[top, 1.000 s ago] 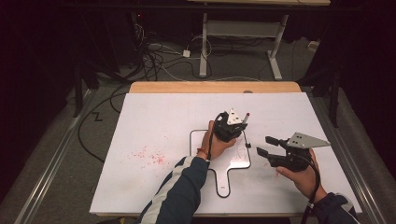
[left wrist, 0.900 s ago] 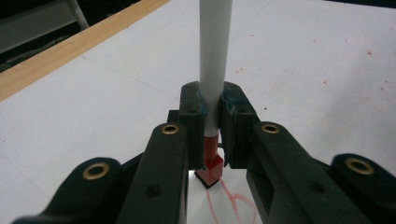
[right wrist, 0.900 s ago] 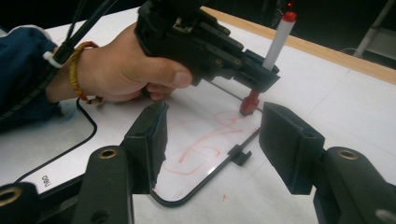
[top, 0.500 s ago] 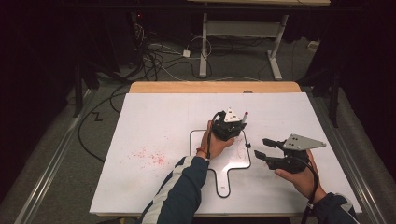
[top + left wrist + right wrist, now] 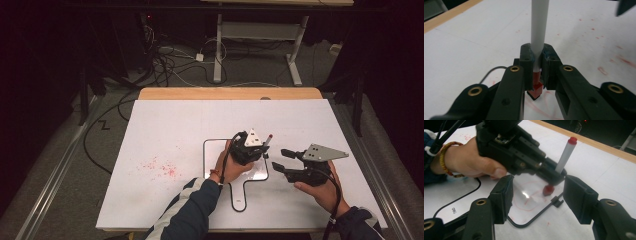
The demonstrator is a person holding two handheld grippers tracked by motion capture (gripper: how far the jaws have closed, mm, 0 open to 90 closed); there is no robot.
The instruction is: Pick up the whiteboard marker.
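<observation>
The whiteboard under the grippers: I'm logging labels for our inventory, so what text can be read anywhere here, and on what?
Small dark print on the whiteboard near its handle, in the right gripper view: too small and skewed to read for certain.
Red marker strokes on the board: scribbles, not letters.
No other text is legible.

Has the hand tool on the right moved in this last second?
Yes. The right gripper has slid slightly toward the near table edge and the small whiteboard, judged against the table's wooden far edge.

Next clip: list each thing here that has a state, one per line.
left gripper: shut on the marker
right gripper: open, holding nothing
marker: uncapped, near upright, red tip down at the board
whiteboard: lying flat on the table, red scribbles on it
table: red specks on its white top
</observation>
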